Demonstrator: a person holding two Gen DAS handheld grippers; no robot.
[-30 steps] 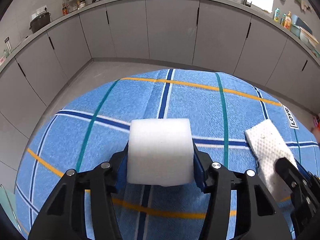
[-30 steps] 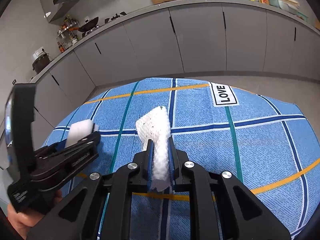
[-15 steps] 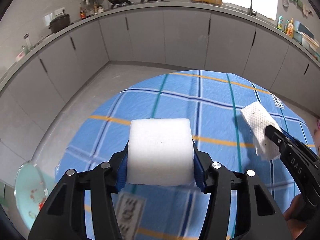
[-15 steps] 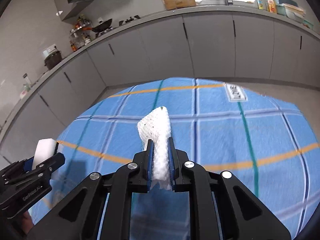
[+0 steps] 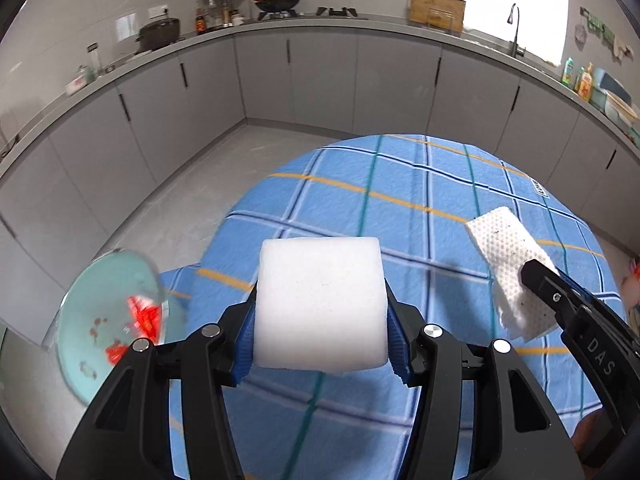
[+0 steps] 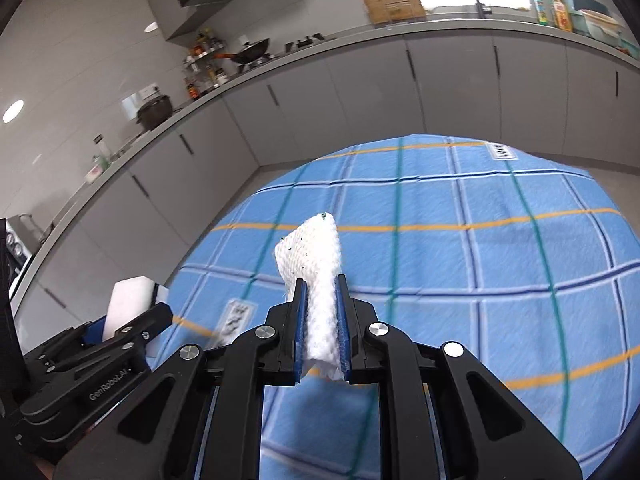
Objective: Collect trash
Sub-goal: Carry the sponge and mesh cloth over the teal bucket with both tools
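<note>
The left gripper (image 5: 320, 334) is clamped on a white foam block (image 5: 320, 304). Both blue pads press the block's sides. The block is lifted clear of the table (image 5: 440, 208) and sits over the table's near-left edge. In the right wrist view the same block (image 6: 128, 304) shows at the lower left, held in the left gripper (image 6: 132, 320).

The right gripper (image 6: 322, 328) is clenched on a folded white paper towel (image 6: 316, 280). The towel stands up between the pads, its free end pointing forward and carrying small dark specks. The towel is off the table, above its near part. In the left wrist view the towel (image 5: 508, 268) appears at the right, with the right gripper (image 5: 540, 292) gripping its lower end.

The table carries a blue checked cloth (image 6: 480, 260) with orange, green and white lines. A small label (image 6: 500, 151) lies at the cloth's far edge.

A pale green bin (image 5: 100, 328) stands on the floor just off the table's left edge. It holds red scraps (image 5: 140, 316). The bin is blurred.

Grey cabinets (image 5: 320, 76) and a worktop run along the far walls. A wok (image 5: 278, 1) sits on the hob, and a tap (image 5: 514, 28) stands by the window.
</note>
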